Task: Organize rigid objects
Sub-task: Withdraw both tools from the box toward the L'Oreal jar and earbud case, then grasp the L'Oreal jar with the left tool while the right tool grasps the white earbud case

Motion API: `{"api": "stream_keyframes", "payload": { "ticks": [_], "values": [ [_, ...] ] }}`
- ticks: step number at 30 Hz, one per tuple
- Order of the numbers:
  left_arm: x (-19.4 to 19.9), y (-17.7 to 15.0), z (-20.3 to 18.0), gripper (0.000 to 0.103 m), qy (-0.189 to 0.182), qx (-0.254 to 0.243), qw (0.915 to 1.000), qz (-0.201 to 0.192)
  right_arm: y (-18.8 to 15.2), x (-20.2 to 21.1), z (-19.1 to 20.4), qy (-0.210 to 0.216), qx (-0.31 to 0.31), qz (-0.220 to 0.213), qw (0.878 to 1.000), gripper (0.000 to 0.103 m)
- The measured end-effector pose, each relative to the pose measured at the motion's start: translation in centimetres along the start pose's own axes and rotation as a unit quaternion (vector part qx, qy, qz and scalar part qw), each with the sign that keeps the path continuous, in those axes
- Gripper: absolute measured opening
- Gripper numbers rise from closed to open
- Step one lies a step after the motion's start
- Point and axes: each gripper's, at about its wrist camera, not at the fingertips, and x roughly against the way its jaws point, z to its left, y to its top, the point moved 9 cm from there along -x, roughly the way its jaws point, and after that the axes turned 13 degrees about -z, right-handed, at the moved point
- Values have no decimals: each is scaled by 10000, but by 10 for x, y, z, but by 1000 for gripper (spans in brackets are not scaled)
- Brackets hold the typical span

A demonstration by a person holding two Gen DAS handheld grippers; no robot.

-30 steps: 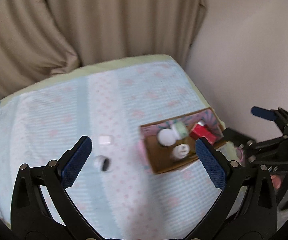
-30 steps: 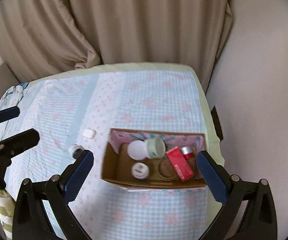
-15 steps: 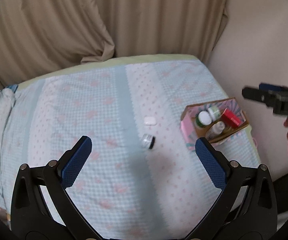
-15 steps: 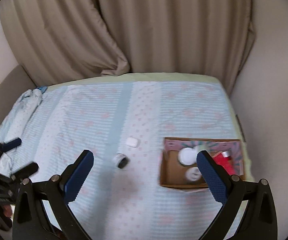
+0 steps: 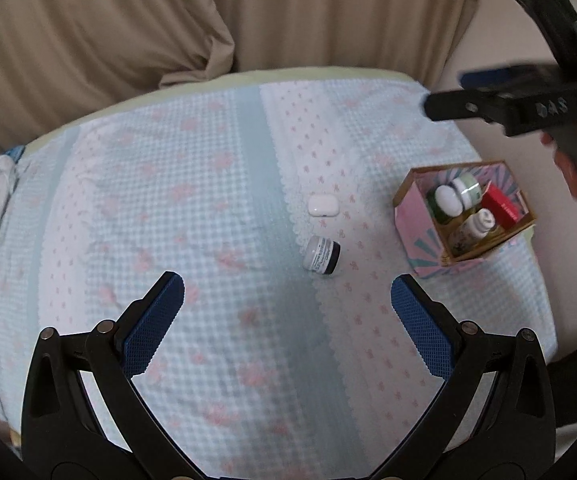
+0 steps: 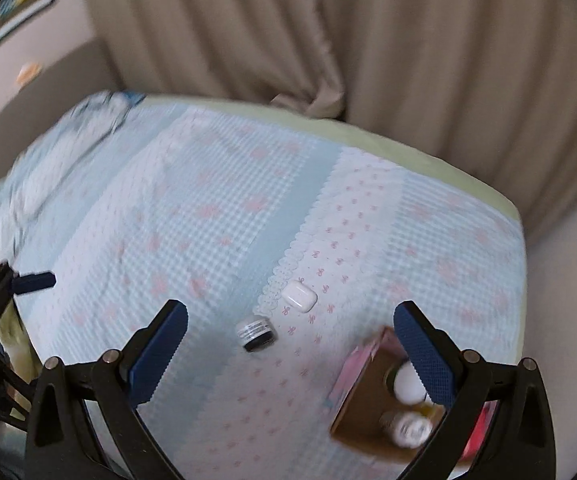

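We hold both the left gripper (image 5: pixel 287 304) and the right gripper (image 6: pixel 290 332) above the bed (image 5: pixel 192 208) with jaws spread wide and nothing between them, probably because neither has yet committed to a pick. The small jar (image 5: pixel 322 255) lies on its side on the quilt just beside the white earbud case (image 5: pixel 323 205), both apart from the cardboard box (image 5: pixel 416 216) near the bed's edge. That box already stands packed with jars and a red carton (image 5: pixel 500 209), so we judge these two loose pieces belong there next.
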Motion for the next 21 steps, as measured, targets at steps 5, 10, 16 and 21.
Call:
{"api": "stream_keyframes", "payload": {
  "ticks": [5,10,16,21],
  "values": [
    [-66,-15,-15,103,-13,66,9997,251,-14,-66,-5,430,828,439,9947,103],
    [-135,-38,-28,103,164,24,9987,474,-43,-138,-13,819,1506,976,9804,103],
    [-210,-66,-51,102,259,-138,9970,720,-83,-215,-15,1164,2039,1623,9584,102],
    [-251,-85,-68,93,273,-336,9948,922,-122,-259,-7,1283,2548,2092,9353,97]
  ]
}}
